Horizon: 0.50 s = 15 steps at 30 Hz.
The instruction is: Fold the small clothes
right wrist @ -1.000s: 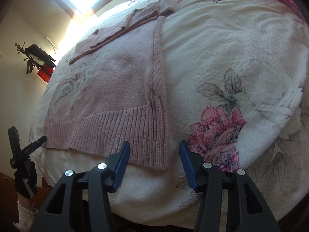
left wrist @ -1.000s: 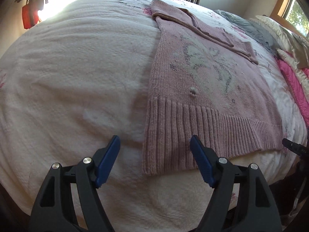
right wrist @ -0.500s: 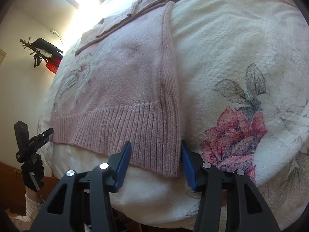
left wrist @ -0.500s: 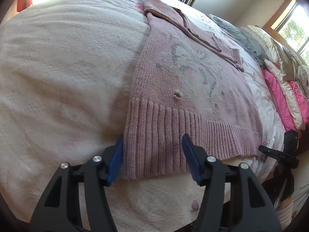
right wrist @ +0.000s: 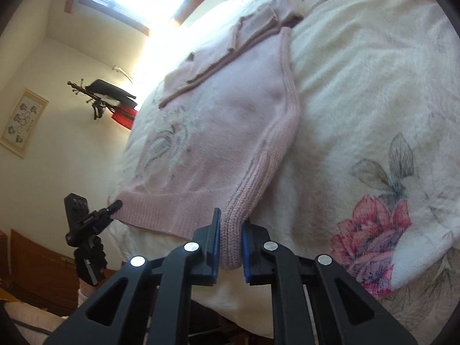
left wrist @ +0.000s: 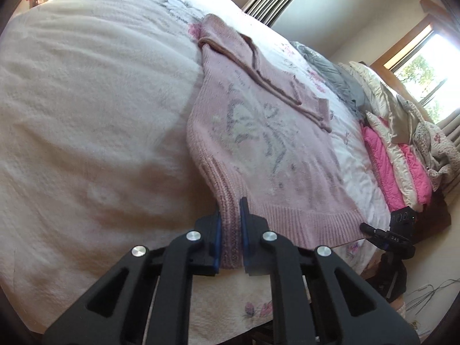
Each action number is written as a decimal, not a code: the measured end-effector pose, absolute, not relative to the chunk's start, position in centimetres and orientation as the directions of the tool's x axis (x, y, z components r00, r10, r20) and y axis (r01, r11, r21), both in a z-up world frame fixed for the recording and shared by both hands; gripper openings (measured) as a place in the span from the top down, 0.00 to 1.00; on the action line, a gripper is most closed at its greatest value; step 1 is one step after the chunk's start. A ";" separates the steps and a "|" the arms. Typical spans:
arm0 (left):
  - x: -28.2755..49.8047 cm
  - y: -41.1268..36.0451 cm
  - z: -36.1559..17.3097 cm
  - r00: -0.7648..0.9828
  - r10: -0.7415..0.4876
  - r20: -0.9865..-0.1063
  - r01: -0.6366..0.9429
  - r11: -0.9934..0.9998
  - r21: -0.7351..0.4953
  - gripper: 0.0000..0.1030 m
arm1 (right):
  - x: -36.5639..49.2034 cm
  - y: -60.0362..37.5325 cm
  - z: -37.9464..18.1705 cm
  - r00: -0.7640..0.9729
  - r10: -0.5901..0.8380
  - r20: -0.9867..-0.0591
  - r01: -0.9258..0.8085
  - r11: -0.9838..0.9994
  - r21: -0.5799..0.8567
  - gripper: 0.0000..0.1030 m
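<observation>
A pink knit sweater [left wrist: 267, 143] with a grey flower pattern lies flat on the bed, its sleeves folded across the upper part. My left gripper [left wrist: 230, 238] is shut on the left corner of the ribbed hem, which bunches up between the blue pads. In the right wrist view the same sweater [right wrist: 218, 126] stretches away from me, and my right gripper [right wrist: 231, 241] is shut on the right corner of its hem. The right gripper [left wrist: 385, 238] shows at the far end of the hem in the left wrist view. The left gripper [right wrist: 89, 218] shows likewise in the right wrist view.
The sweater rests on a white floral quilt [right wrist: 373, 115] covering the bed. A stack of pink and cream folded bedding [left wrist: 396, 155] and a grey garment [left wrist: 336, 80] lie along the far side. A dark stand with a red item [right wrist: 115, 106] stands by the wall.
Both grippers moved forward onto the sweater's hem corners and went from open to shut on them. The hem corners now bunch and lift slightly off the quilt.
</observation>
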<state>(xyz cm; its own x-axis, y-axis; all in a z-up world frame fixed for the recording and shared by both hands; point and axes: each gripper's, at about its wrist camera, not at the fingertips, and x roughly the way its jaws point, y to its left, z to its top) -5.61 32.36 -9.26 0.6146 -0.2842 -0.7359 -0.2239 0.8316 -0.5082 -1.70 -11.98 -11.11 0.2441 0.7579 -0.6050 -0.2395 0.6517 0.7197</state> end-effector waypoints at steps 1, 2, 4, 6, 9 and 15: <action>-5.2 32.5 -8.6 0.630 -0.294 -0.719 -0.213 0.825 -0.523 0.92 | -1.3 -12.1 -10.3 0.254 0.769 -0.586 -0.245 0.637 0.731 0.89; -4.8 32.6 -8.1 0.641 -0.300 -0.706 -0.203 0.821 -0.533 0.92 | -0.8 -12.2 -9.6 0.262 0.778 -0.570 -0.250 0.626 0.739 0.89; -3.7 32.8 -7.2 0.660 -0.290 -0.693 -0.196 0.824 -0.532 0.92 | 0.4 -12.3 -8.4 0.277 0.788 -0.550 -0.259 0.612 0.747 0.89; -2.4 33.3 -6.7 0.674 -0.277 -0.685 -0.200 0.824 -0.530 0.92 | 1.7 -12.2 -7.5 0.295 0.783 -0.547 -0.262 0.617 0.742 0.89; -0.1 34.4 -6.5 0.687 -0.273 -0.673 -0.216 0.808 -0.549 0.92 | 4.1 -12.4 -6.8 0.317 0.779 -0.541 -0.241 0.617 0.749 0.89; 4.5 36.7 -7.3 0.684 -0.247 -0.686 -0.262 0.795 -0.547 0.92 | 9.7 -12.7 -7.3 0.338 0.756 -0.560 -0.162 0.633 0.757 0.89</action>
